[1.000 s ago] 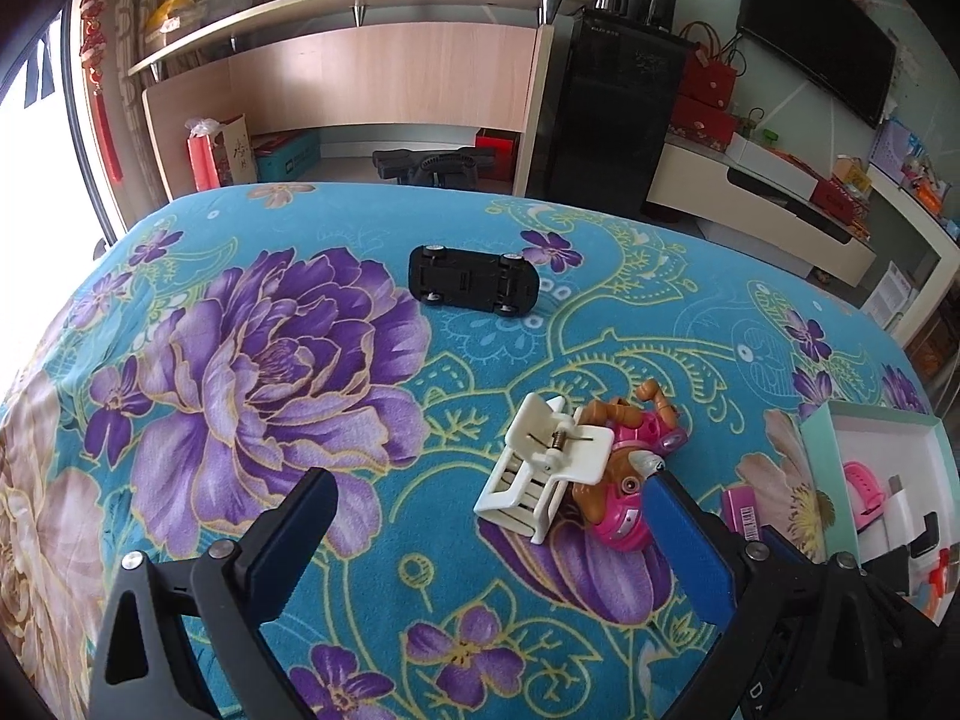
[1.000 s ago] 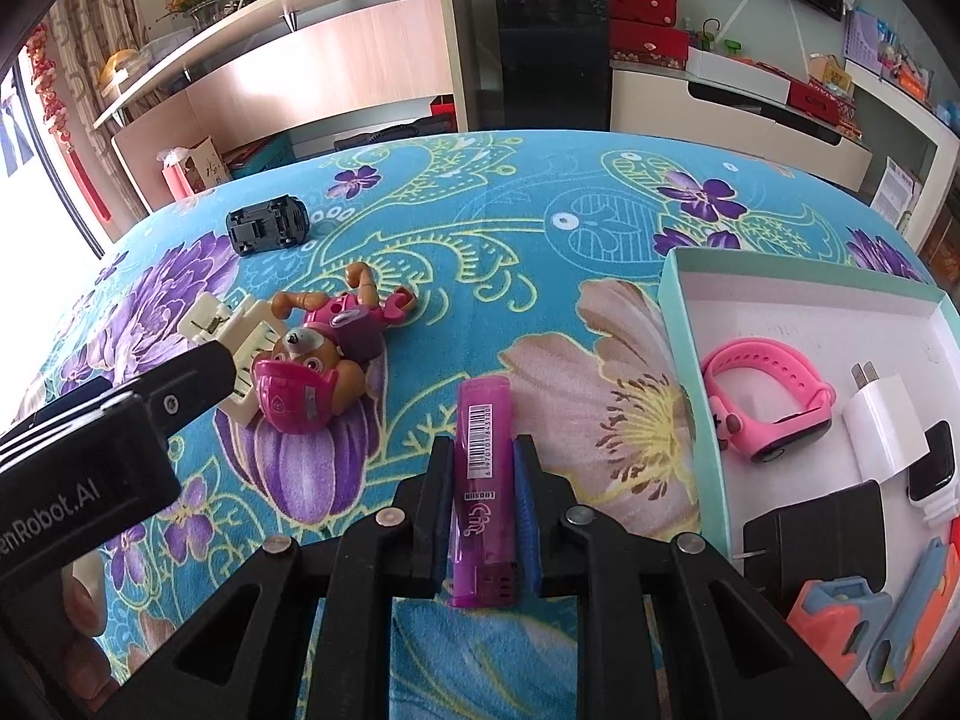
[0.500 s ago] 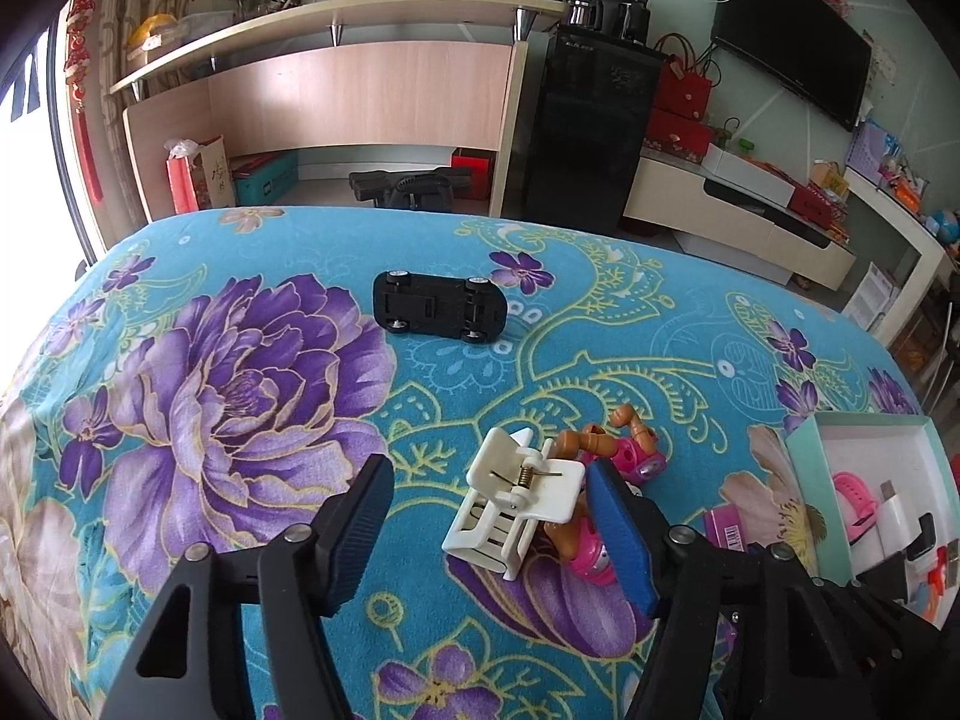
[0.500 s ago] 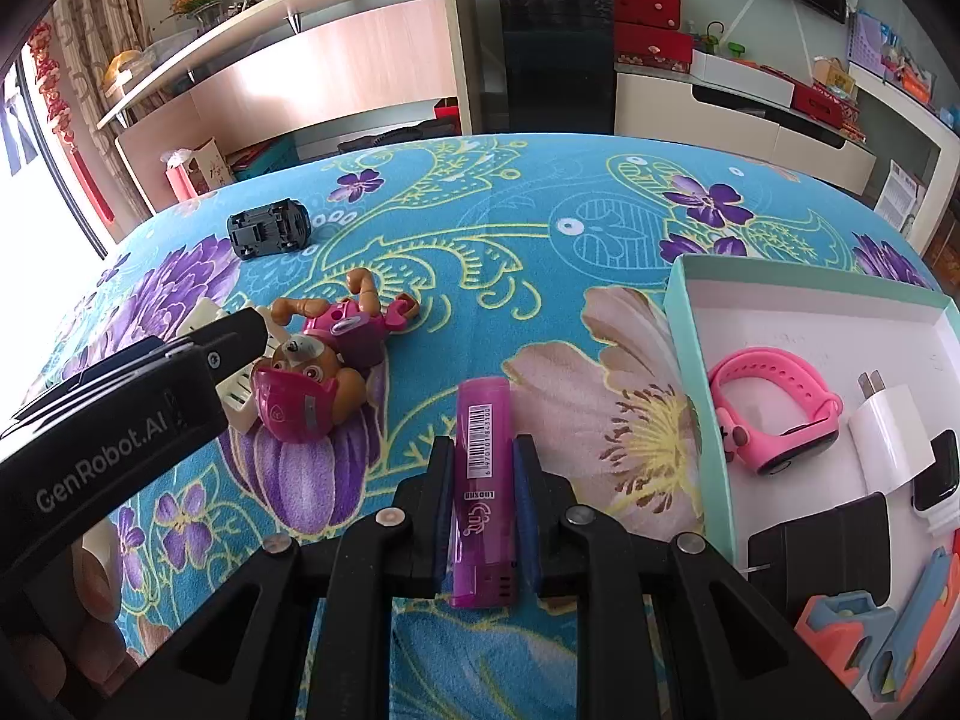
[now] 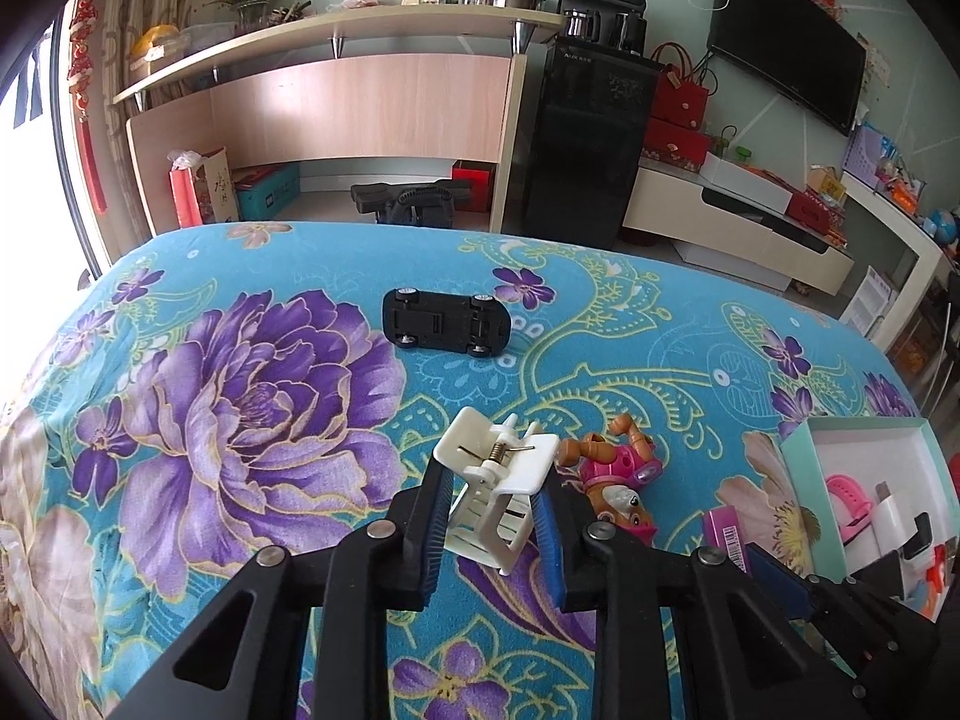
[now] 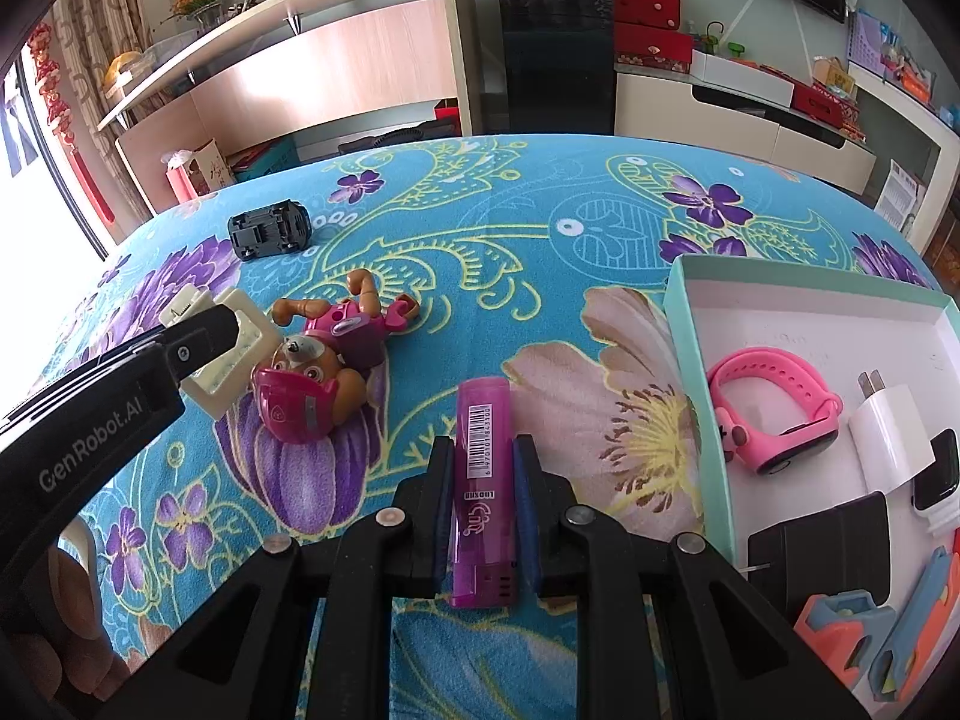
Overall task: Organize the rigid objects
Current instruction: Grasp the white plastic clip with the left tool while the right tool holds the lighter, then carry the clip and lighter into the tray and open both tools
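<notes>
My left gripper (image 5: 492,504) is shut on a cream plastic clip (image 5: 498,480) that lies on the floral cloth; the clip also shows in the right wrist view (image 6: 231,354) under the left finger. My right gripper (image 6: 483,480) is shut on a purple lighter (image 6: 483,480), whose end shows in the left wrist view (image 5: 726,531). A pink puppy toy (image 6: 327,360) lies between the two grippers, touching the clip, and shows in the left wrist view (image 5: 612,480). A black toy car (image 5: 447,324) lies upside down further back, seen in the right wrist view (image 6: 270,228).
An open white box with a teal rim (image 6: 681,324) stands at the right, holding a pink watch (image 6: 774,414), a white charger (image 6: 888,438), a black adapter (image 6: 822,546) and orange-blue pieces (image 6: 888,636). The table's far edge lies beyond the car.
My left gripper moved forward around the cream clip and closed on it. My right gripper stayed shut on the lighter with little movement.
</notes>
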Demonstrator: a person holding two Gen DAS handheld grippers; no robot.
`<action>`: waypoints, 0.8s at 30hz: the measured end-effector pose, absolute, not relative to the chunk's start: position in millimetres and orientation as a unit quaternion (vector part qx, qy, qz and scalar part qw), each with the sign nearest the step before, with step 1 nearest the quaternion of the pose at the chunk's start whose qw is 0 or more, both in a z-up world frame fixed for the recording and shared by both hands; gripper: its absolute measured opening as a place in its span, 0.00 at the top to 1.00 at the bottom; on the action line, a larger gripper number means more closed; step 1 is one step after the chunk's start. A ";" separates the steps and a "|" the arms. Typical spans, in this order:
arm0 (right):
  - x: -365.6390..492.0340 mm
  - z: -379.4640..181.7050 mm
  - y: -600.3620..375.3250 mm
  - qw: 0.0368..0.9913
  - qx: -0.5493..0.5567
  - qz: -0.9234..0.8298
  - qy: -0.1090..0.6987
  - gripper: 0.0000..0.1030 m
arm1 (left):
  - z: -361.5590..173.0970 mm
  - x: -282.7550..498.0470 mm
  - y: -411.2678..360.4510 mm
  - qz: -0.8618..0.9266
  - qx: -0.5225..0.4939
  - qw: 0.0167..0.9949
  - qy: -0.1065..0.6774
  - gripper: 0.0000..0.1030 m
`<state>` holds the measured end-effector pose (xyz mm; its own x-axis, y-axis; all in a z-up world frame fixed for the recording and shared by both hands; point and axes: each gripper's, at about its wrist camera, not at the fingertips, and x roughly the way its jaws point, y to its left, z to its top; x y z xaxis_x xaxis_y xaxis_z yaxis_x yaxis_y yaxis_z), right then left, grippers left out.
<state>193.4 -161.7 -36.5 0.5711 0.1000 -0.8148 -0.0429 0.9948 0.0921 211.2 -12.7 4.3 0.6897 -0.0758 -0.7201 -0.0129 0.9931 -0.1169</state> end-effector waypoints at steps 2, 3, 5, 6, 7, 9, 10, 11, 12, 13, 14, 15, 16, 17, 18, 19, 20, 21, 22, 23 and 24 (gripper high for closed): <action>192.4 -33.9 -163.4 0.887 0.035 0.040 0.459 0.81 | 12.9 207.2 -10.5 -0.016 -0.057 0.922 0.382 0.73; 191.5 -31.7 -164.6 0.888 0.037 0.040 0.457 0.81 | 17.5 205.1 -9.7 -0.016 -0.058 0.925 0.376 0.73; 189.3 -26.7 -167.3 0.891 0.042 0.040 0.450 0.81 | 25.6 201.3 -8.5 -0.015 -0.058 0.929 0.365 0.73; 188.3 -24.1 -168.7 0.893 0.046 0.040 0.446 0.81 | 29.5 199.3 -8.2 -0.016 -0.058 0.931 0.361 0.73; 187.3 -21.4 -170.1 0.895 0.048 0.040 0.442 0.81 | 33.3 197.6 -8.4 -0.016 -0.057 0.933 0.356 0.73; 185.0 -15.5 -173.0 0.898 0.052 0.038 0.434 0.81 | 41.6 193.4 -9.1 -0.016 -0.055 0.937 0.346 0.73; 183.4 -11.6 -174.6 0.901 0.055 0.038 0.429 0.81 | 45.8 191.4 -9.3 -0.017 -0.054 0.939 0.340 0.73; 181.6 -7.0 -176.9 0.903 0.060 0.039 0.423 0.81 | 49.9 189.3 -9.5 -0.018 -0.054 0.941 0.335 0.73; 179.5 -1.9 -179.6 0.906 0.066 0.041 0.416 0.81 | 54.1 186.9 -9.8 -0.019 -0.054 0.942 0.330 0.73; 177.6 3.0 -182.4 0.908 0.074 0.043 0.410 0.81 | 58.0 184.9 -10.6 -0.021 -0.054 0.944 0.325 0.73; 175.4 7.7 -185.3 0.911 0.081 0.045 0.403 0.81 | 61.3 183.3 -12.0 -0.025 -0.053 0.945 0.321 0.73; 173.9 11.5 -187.4 0.913 0.085 0.044 0.397 0.81 | 64.5 181.7 -13.9 -0.028 -0.052 0.946 0.318 0.73; 172.8 14.6 -189.3 0.914 0.088 0.042 0.393 0.81 | 67.2 180.2 -16.3 -0.031 -0.050 0.948 0.314 0.73; 171.3 17.2 -191.4 0.916 0.090 0.040 0.389 0.81 | 69.3 179.1 -19.0 -0.035 -0.049 0.948 0.312 0.73; 170.2 19.4 -193.6 0.917 0.091 0.037 0.387 0.81 | 70.6 178.3 -22.5 -0.041 -0.048 0.949 0.310 0.73; 169.0 21.3 -196.2 0.918 0.093 0.034 0.384 0.81 | 71.5 178.0 -26.0 -0.047 -0.047 0.949 0.309 0.73; 167.9 23.4 -198.9 0.919 0.094 0.032 0.382 0.81 | 72.2 178.2 -30.2 -0.052 -0.047 0.948 0.309 0.73; 166.7 25.4 -202.7 0.920 0.095 0.028 0.379 0.81 | 72.3 178.1 -34.6 -0.059 -0.046 0.948 0.310 0.73; 165.3 27.3 -207.4 0.921 0.096 0.022 0.376 0.81 | 72.3 178.3 -39.7 -0.067 -0.044 0.947 0.311 0.73; 163.3 29.2 -213.2 0.923 0.098 0.014 0.373 0.81 | 71.9 178.7 -45.1 -0.073 -0.042 0.946 0.313 0.73; 161.8 31.0 -219.3 0.924 0.098 0.004 0.370 0.81 | 71.9 178.7 -51.0 -0.080 -0.039 0.946 0.313 0.73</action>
